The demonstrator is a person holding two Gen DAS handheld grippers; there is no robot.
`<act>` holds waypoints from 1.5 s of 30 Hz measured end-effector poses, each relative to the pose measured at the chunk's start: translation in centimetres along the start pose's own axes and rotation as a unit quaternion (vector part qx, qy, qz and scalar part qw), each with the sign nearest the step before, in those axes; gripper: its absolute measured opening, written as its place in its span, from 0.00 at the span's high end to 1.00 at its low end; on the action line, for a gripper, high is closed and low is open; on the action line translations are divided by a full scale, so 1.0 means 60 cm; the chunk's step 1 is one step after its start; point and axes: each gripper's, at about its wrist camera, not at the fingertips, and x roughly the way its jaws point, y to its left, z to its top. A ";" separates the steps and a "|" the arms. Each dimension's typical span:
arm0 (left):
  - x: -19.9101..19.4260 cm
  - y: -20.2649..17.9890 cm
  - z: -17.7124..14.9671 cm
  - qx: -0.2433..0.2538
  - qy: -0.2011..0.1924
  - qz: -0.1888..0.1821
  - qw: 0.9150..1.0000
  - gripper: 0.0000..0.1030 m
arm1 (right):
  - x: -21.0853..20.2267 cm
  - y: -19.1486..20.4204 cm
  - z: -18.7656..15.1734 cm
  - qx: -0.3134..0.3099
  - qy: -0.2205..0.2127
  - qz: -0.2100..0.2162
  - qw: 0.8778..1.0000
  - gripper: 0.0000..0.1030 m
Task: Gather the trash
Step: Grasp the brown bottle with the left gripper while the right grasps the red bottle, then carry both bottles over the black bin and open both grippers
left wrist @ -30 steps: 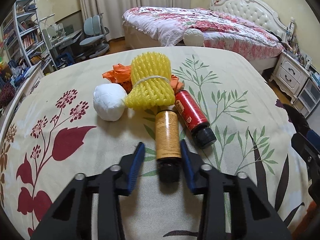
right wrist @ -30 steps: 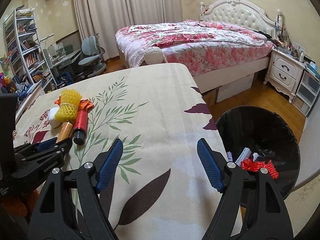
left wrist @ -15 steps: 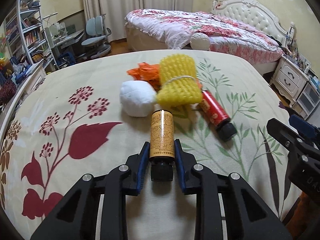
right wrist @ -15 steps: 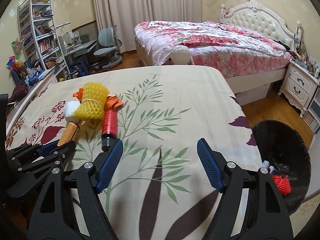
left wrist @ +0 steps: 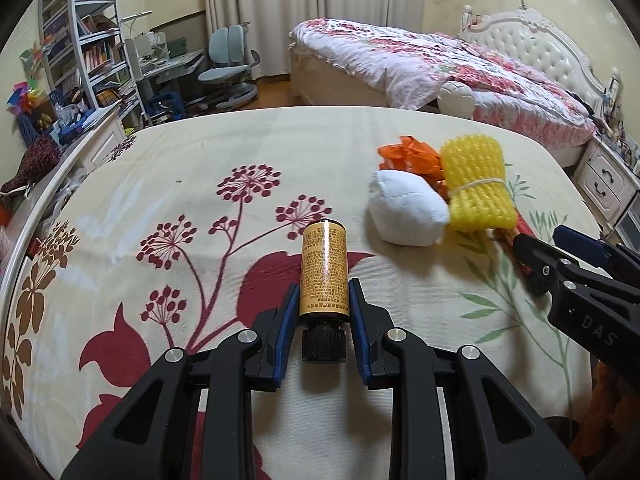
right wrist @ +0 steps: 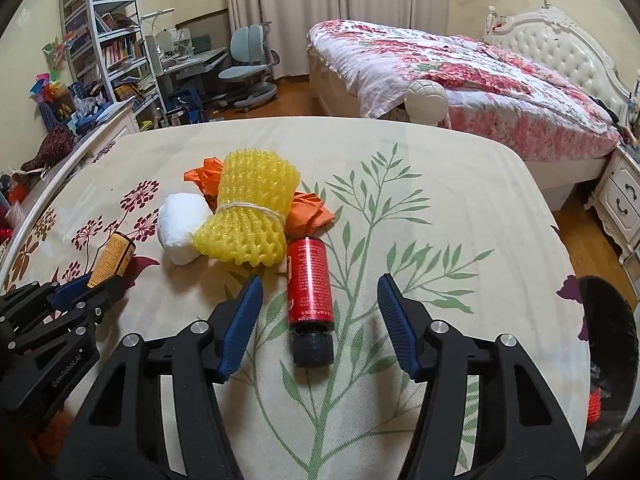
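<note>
Bottle point(left wrist: 323, 270) gripped by left tongs point(left wrist: 323, 302)

A bed point(left wrist: 460, 64) under a floral quilt, a bookshelf point(left wrist: 88, 48) (crammed), grey chair point(left wrist: 228, 68) and curtains point(left wrist: 304, 8) beyond the tabletop point(left wrist: 200, 168).

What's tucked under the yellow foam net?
Crumpled orange plastic sticks out from behind and under the yellow foam net, and the red bottle's far end sits against the net's near edge. Anything else beneath is covered.

Left gripper point(left wrist: 323, 304) jaws are clamped; right gripper point(right wrist: 320, 304) jaws, just closing, stand apart.
</note>
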 end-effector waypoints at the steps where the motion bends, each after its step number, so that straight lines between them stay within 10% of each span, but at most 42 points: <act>1: 0.001 0.004 0.000 -0.002 0.001 -0.001 1.000 0.74 | 0.006 0.002 0.002 -0.002 0.005 -0.002 1.000 0.49; 7: 0.009 0.011 -0.005 -0.010 0.008 -0.005 1.000 0.74 | 0.023 0.005 0.001 -0.004 0.031 -0.003 1.000 0.77; 24: -0.020 -0.035 -0.020 0.007 -0.001 -0.029 1.000 0.74 | -0.060 -0.055 -0.054 0.039 0.006 -0.015 0.999 0.77; 45: -0.079 -0.264 -0.032 0.101 -0.031 -0.118 0.987 0.74 | -0.195 -0.237 -0.134 0.122 -0.050 -0.098 0.986 0.77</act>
